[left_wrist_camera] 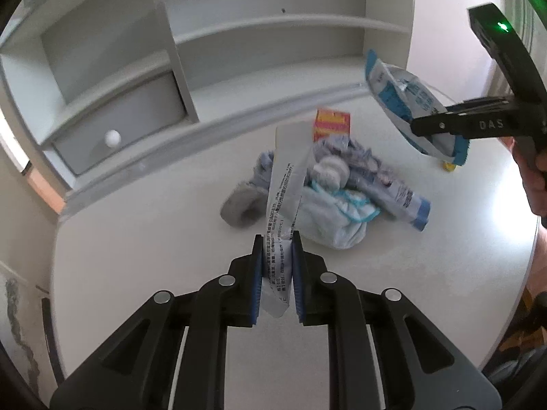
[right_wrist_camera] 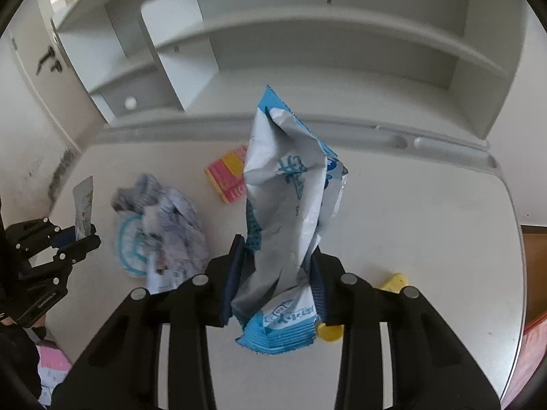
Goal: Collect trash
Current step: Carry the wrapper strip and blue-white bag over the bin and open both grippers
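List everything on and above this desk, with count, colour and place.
Snack bag: 1, white and blue, lifted above the desk in the right hand-held gripper.
Printed wrapper strip: 1, white, held in the left hand-held gripper.
Crumpled wrapper pile: 1, pale blue and white, mid-desk.
Small box: 1, red and yellow, behind the pile.
Yellow scraps: 2, right side of the desk.
Desk: 1, white.
Drawer: 1, grey, white knob, in the hutch.
Left hand-held gripper: shut.
Right hand-held gripper: shut.

A home bedroom: white desk [left_wrist_camera: 136,256] with star-decorated hutch shelves [left_wrist_camera: 273,30].
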A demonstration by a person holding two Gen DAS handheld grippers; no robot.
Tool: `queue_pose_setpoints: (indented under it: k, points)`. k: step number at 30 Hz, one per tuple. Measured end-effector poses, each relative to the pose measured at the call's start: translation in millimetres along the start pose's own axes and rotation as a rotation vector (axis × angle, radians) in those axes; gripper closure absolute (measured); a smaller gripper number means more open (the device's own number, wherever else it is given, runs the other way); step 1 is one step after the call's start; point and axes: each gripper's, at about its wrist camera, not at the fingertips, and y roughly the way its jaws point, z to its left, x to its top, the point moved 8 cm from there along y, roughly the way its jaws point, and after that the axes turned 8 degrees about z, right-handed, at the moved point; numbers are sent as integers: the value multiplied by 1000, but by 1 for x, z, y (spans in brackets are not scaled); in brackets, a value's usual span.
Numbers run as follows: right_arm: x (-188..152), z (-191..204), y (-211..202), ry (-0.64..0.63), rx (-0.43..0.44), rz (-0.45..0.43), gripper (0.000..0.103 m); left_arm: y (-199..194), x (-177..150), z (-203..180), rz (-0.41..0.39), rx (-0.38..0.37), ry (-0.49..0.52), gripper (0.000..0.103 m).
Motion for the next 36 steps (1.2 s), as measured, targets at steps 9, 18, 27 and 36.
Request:
queue_pose_setpoints:
  k: [9,18,27,36]
  points:
    - [-62,-57,-97,133,-28,-160,68,-36,33,-103,-107,-113,108,88]
    - [-215,-190,-202,440,-235,-236,68,-58,34,-335,-143,-450,406,88]
    - [-422,-293,-233,790,-369,-129,67,-40,-31,-534,-22,-680,702,88]
    - [-573,-322,-153,976,-247,114,67,47,-126,-637,214,-648,869,88]
